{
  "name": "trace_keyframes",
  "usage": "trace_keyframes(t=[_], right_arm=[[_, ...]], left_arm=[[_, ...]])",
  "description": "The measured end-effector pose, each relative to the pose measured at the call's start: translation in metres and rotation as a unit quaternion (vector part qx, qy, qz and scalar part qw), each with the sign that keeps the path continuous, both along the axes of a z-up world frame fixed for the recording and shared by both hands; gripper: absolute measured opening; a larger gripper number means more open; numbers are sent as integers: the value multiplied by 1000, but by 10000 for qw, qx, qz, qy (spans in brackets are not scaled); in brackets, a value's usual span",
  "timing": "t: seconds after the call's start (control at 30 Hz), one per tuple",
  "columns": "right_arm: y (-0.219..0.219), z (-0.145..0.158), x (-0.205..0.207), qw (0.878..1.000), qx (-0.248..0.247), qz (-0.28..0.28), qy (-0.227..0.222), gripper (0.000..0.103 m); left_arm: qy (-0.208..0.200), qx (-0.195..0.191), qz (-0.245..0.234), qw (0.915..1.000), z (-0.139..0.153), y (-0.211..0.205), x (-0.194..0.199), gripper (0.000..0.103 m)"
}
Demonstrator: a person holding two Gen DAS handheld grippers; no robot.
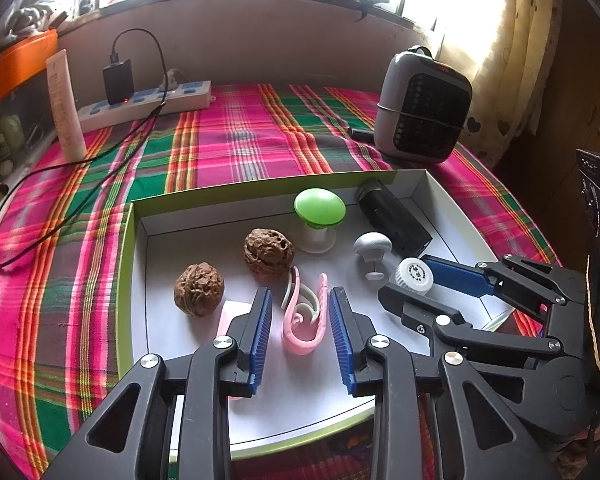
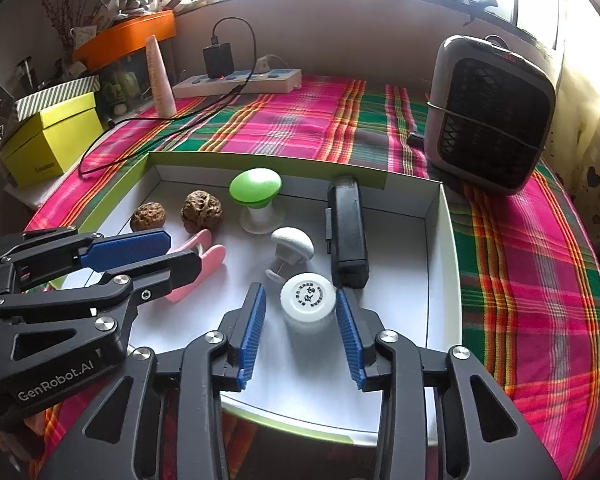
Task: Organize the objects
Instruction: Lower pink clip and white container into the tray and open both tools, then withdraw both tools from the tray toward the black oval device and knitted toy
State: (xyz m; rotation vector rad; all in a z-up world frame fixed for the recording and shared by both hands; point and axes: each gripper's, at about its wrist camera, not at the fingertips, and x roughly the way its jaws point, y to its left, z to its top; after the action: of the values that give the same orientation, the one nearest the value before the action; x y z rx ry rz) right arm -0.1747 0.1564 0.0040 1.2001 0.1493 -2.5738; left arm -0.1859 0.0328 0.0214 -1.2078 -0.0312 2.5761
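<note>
A white tray with a green rim [image 1: 260, 184] [image 2: 444, 264] lies on the plaid cloth. In it are two walnuts [image 1: 199, 289] [image 1: 269, 252], a green mushroom-shaped knob [image 1: 319, 208] [image 2: 255, 189], a white mushroom knob [image 1: 373, 246] [image 2: 293, 245], a black box [image 1: 394, 216] [image 2: 346, 232], a pink clip [image 1: 306, 314] [image 2: 204, 258] and a white bottle [image 1: 414, 276] [image 2: 308, 300]. My left gripper [image 1: 302, 300] is open, its fingers either side of the pink clip. My right gripper [image 2: 302, 300] is open, its fingers either side of the white bottle.
A grey fan heater [image 1: 424, 108] [image 2: 492, 116] stands at the back right. A power strip with a black charger [image 1: 144, 100] [image 2: 236, 80] and a cream tube [image 1: 66, 108] [image 2: 160, 80] stand at the back left. A yellow box [image 2: 52, 140] sits at the left.
</note>
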Motion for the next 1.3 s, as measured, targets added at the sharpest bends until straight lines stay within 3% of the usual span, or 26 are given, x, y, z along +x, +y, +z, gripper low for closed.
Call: trace_keyframes(t=[1.0,1.3], right_arm=[[12,23,42,9988,-224,-213,368,39],[16,30,64,9979,-242,-257,542,39]], left_arm=[[326,78,261,9991,22,-13,48,35],[522,-57,259,9983,27,-9,71,36]])
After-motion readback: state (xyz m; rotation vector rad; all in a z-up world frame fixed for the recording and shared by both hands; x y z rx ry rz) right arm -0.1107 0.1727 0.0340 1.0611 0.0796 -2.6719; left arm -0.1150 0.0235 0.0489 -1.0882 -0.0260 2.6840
